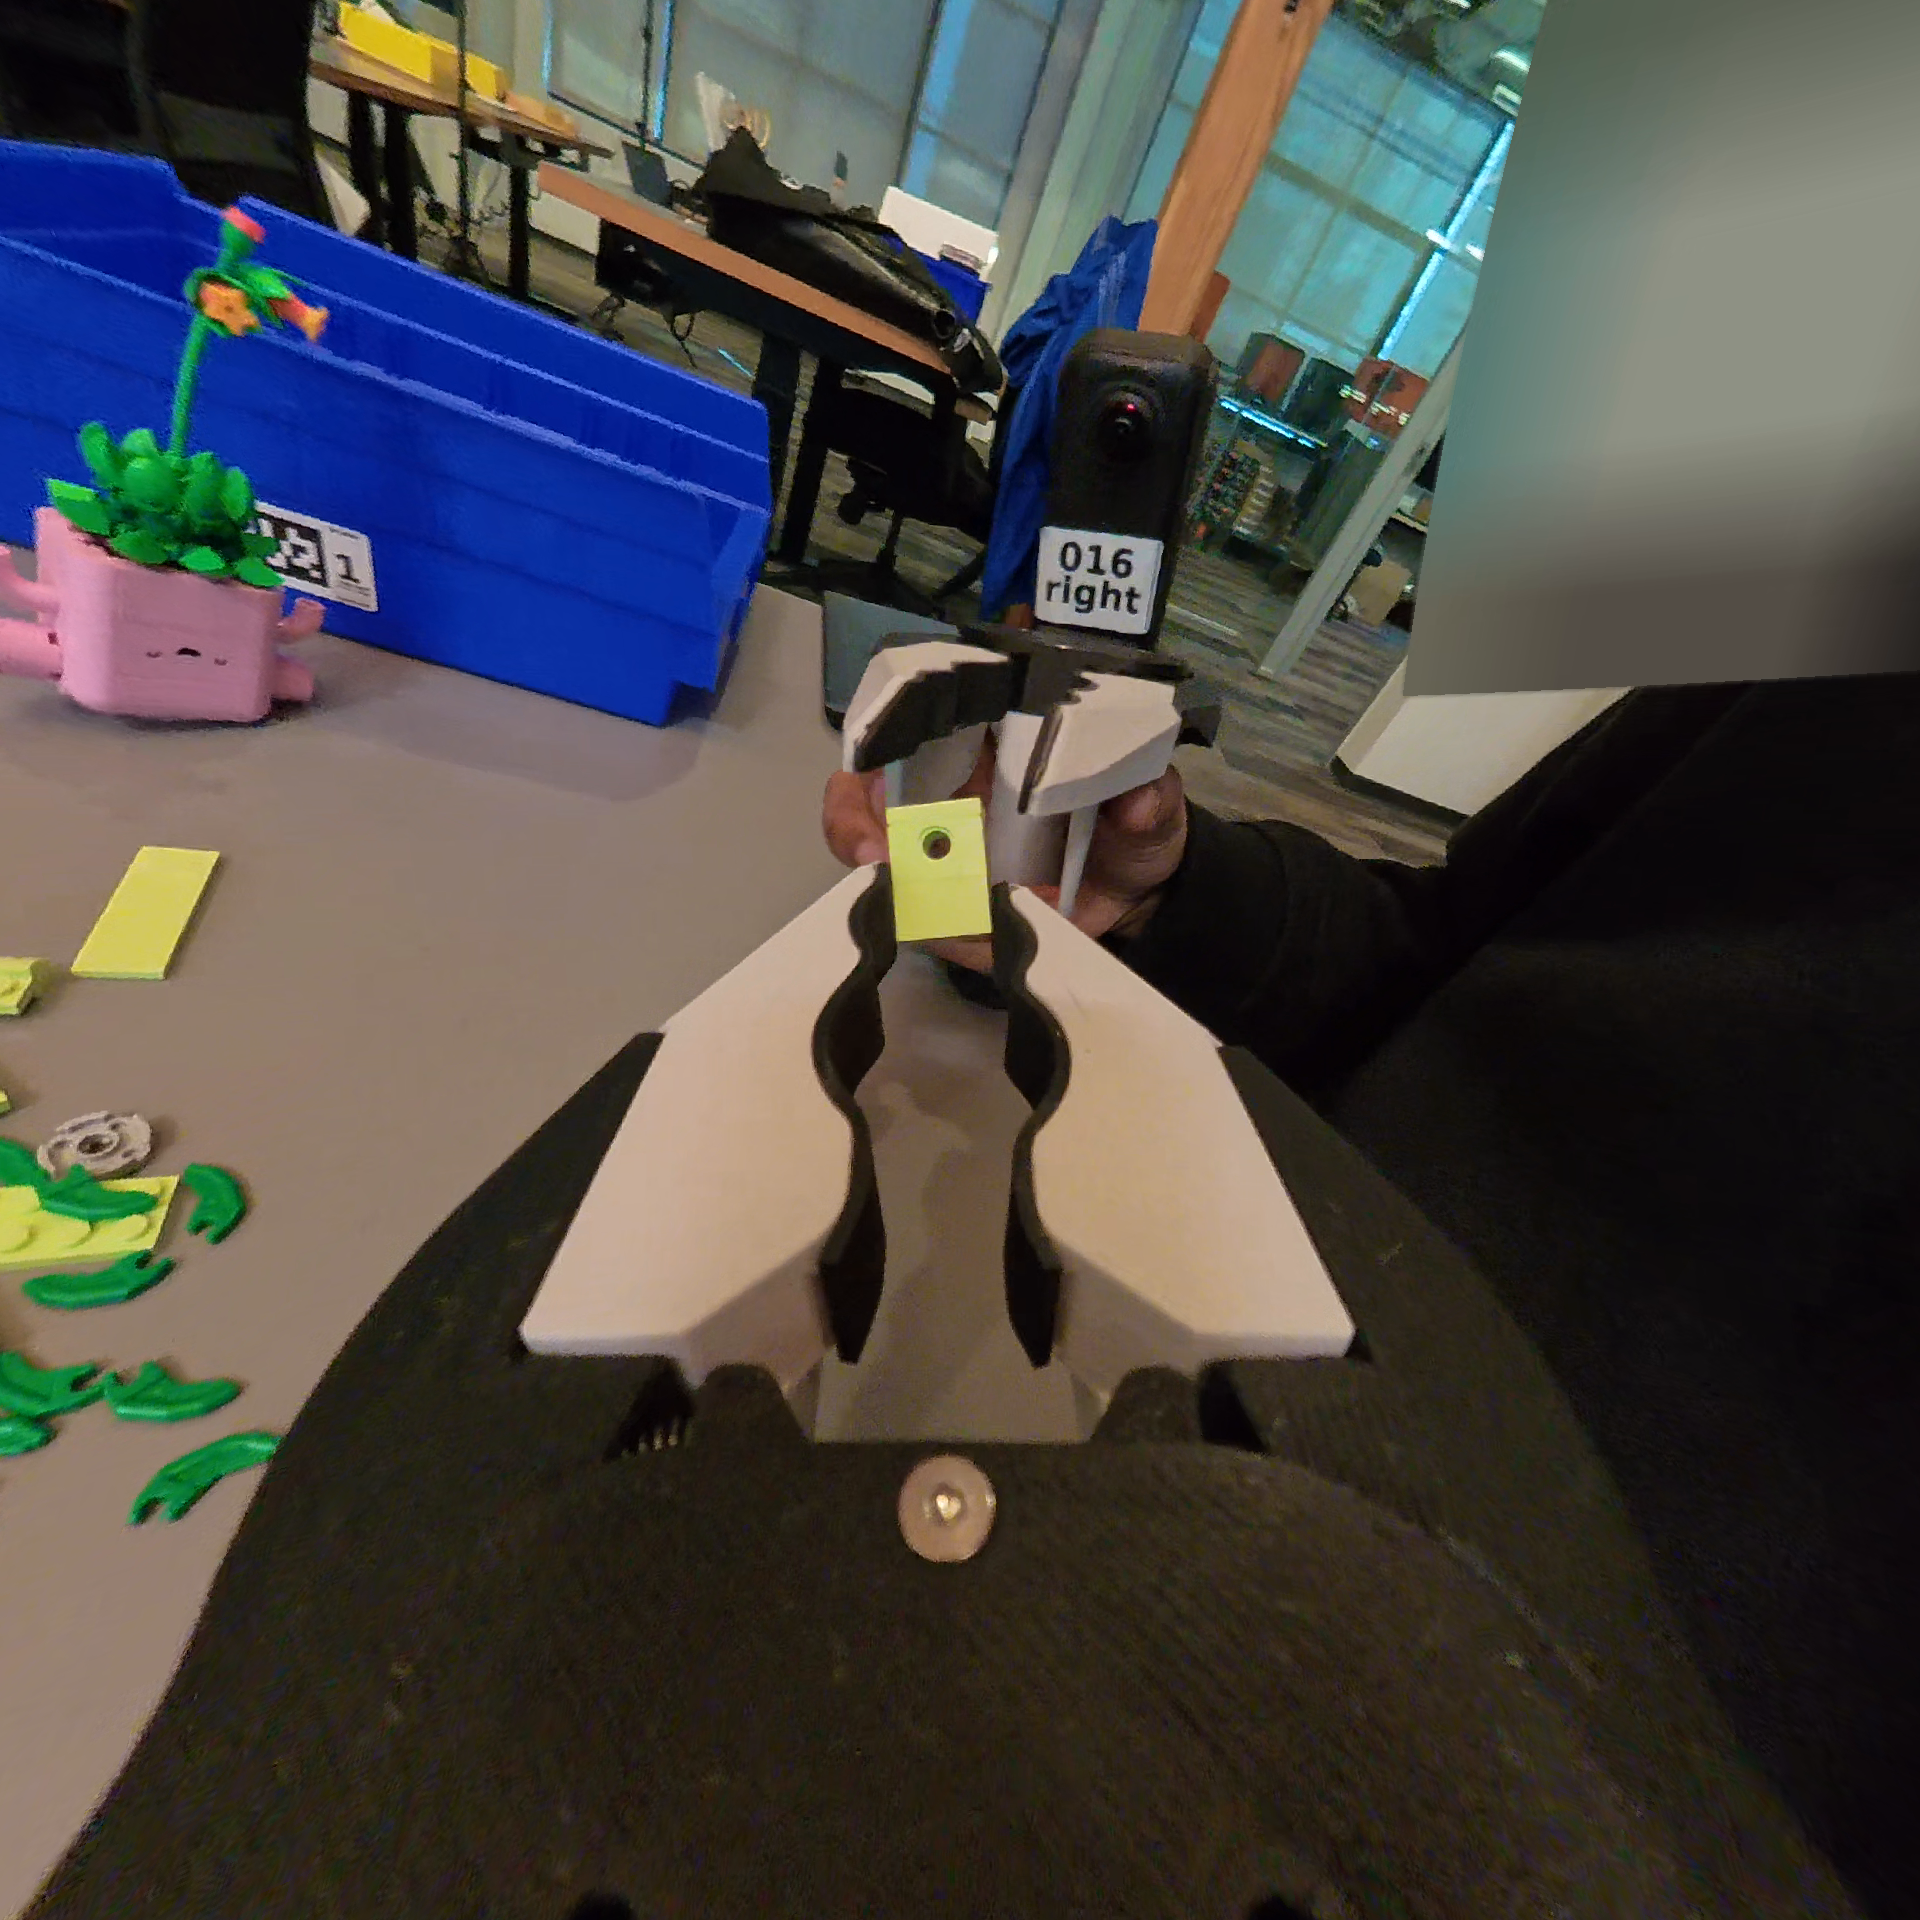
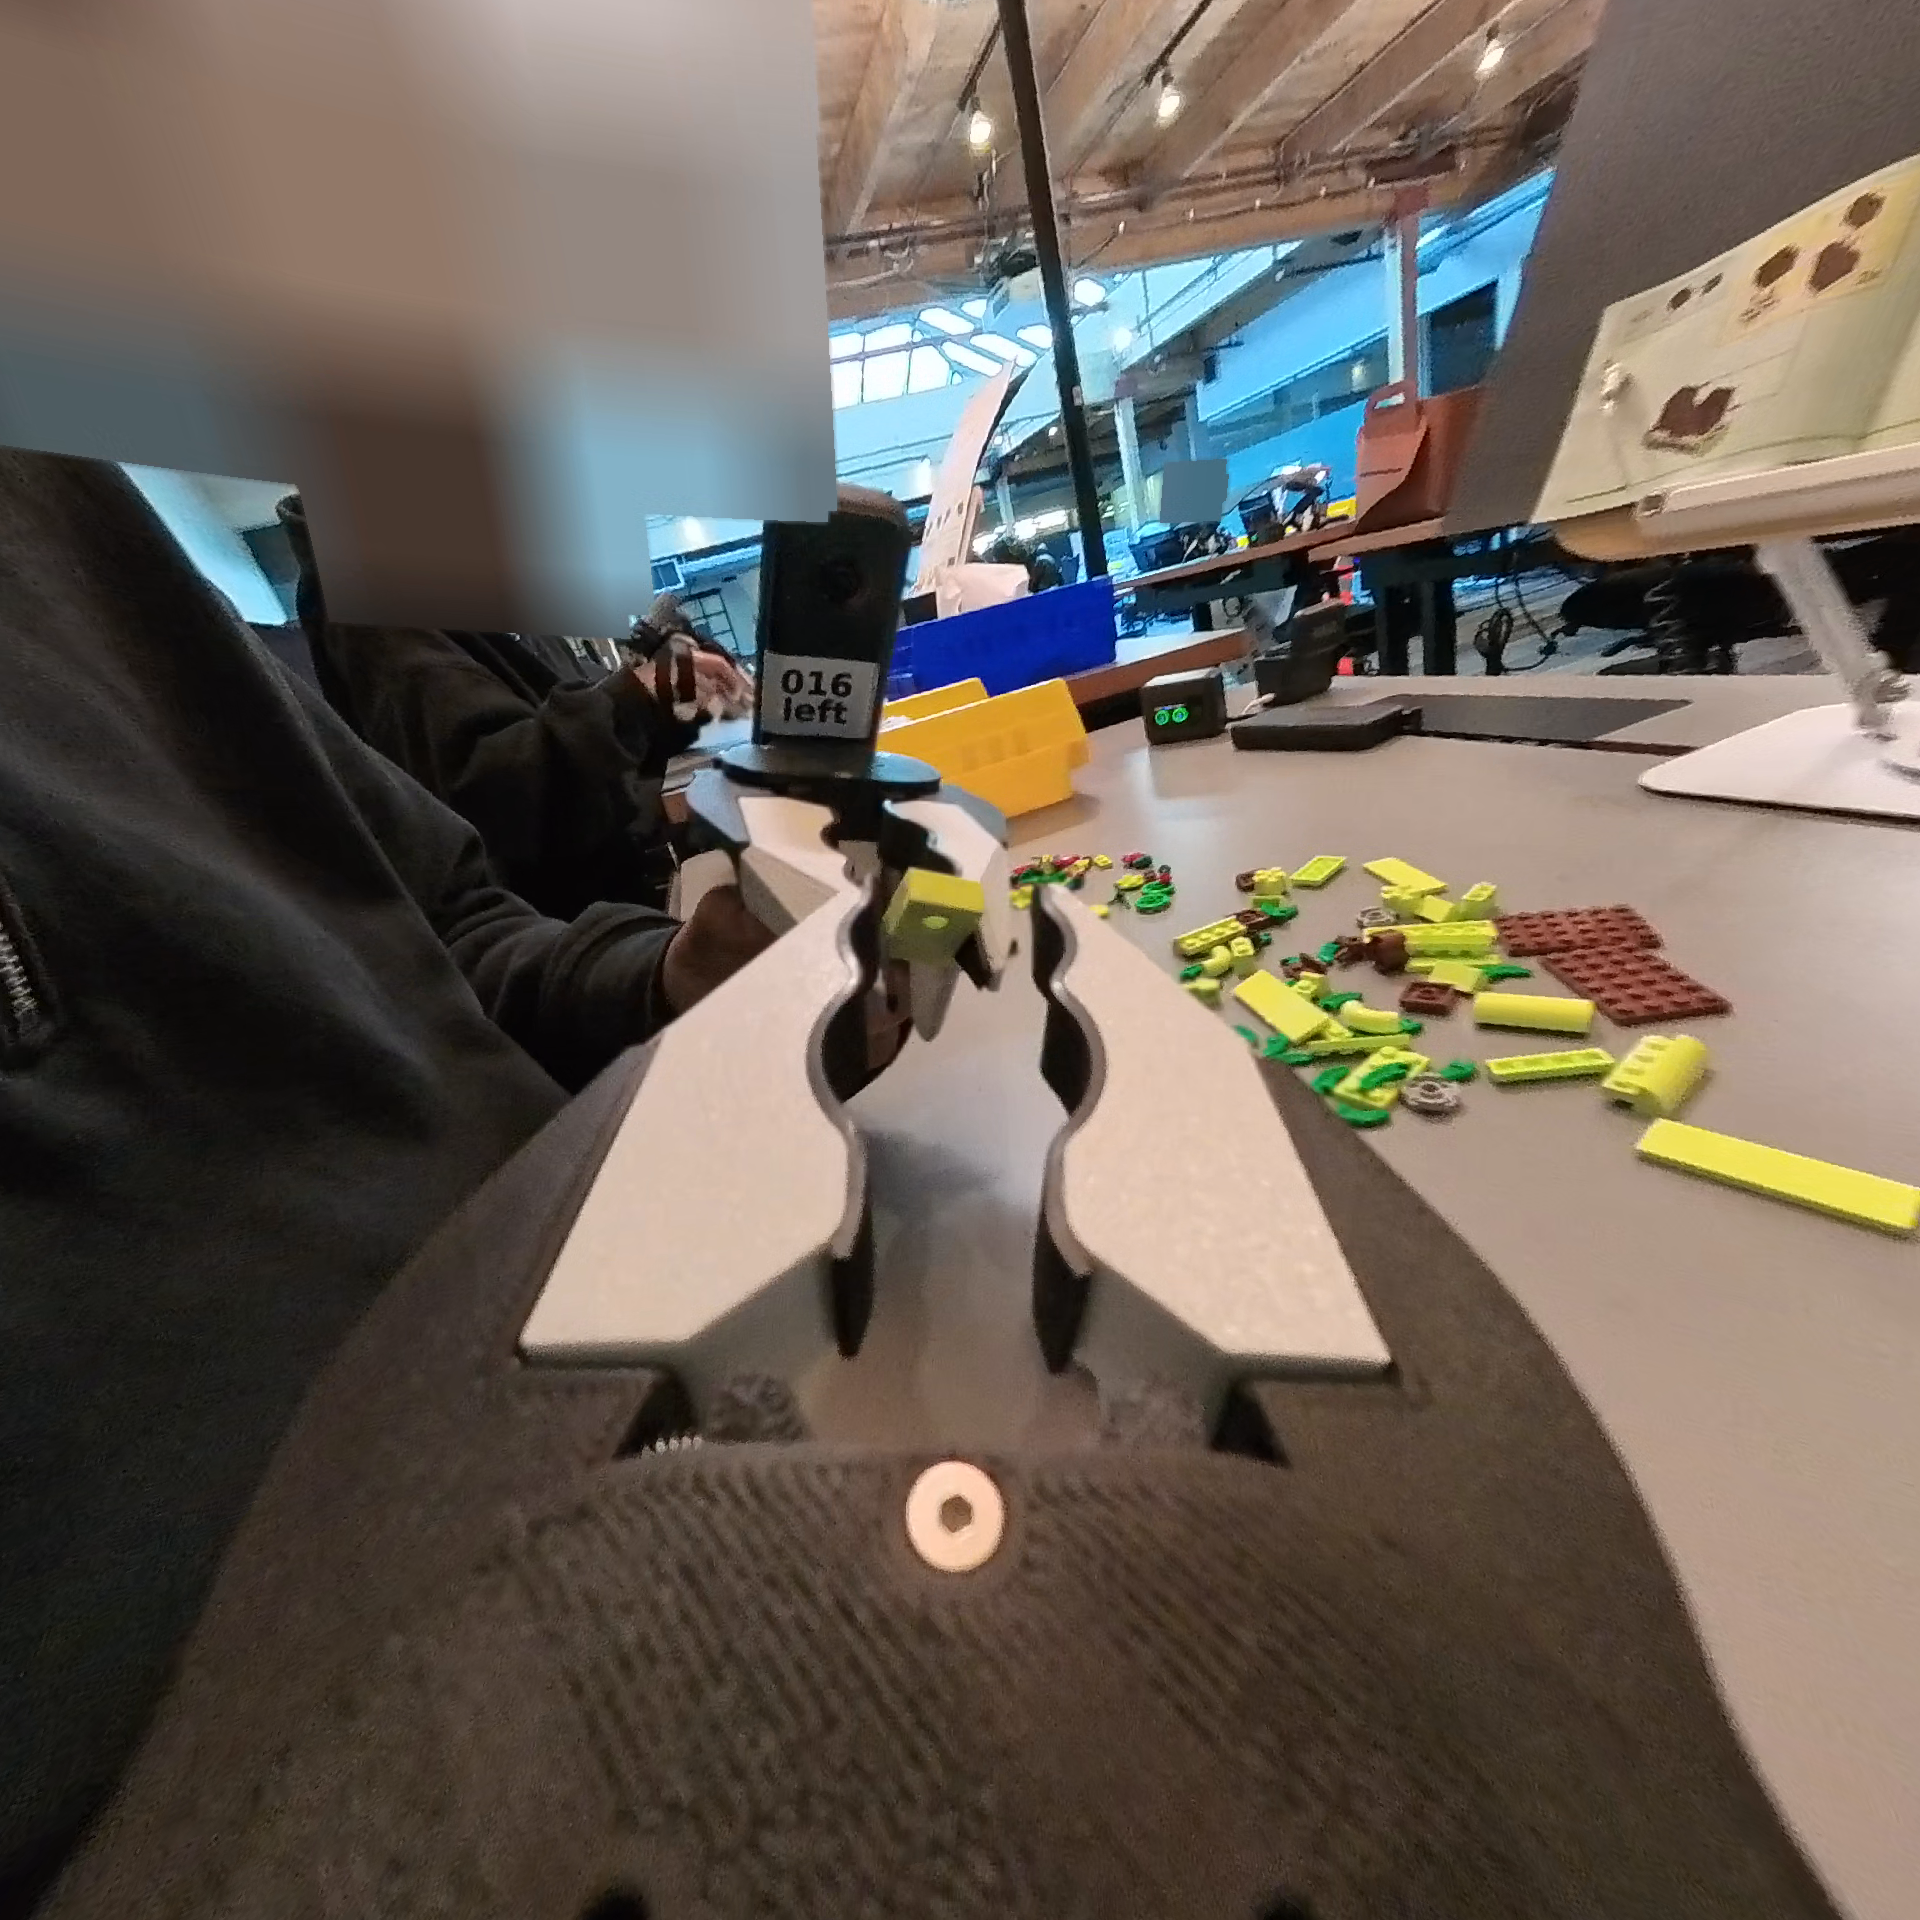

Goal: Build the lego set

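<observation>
The left tongs clench a small lime block at their very tips, raised in the air above the near edge of the table; the block's face with a round hole turns toward the camera. The right tongs stand released, the jaws apart with nothing between them, facing the left pair closely, so that in the right wrist view the same block sits just beyond the open tips.

Since only the tips bite the block, I judge the hold thin: a nudge from the other tongs, or a squeeze off-centre, could twist it or pop it loose, and it might drop off the near edge.

Farther out, loose pieces lie scattered across the middle of the table: a long lime plate, brown plates, green leaves. A pink flower pot stands near the far edge beside blue bins, and an instruction booklet rests on a stand.
</observation>
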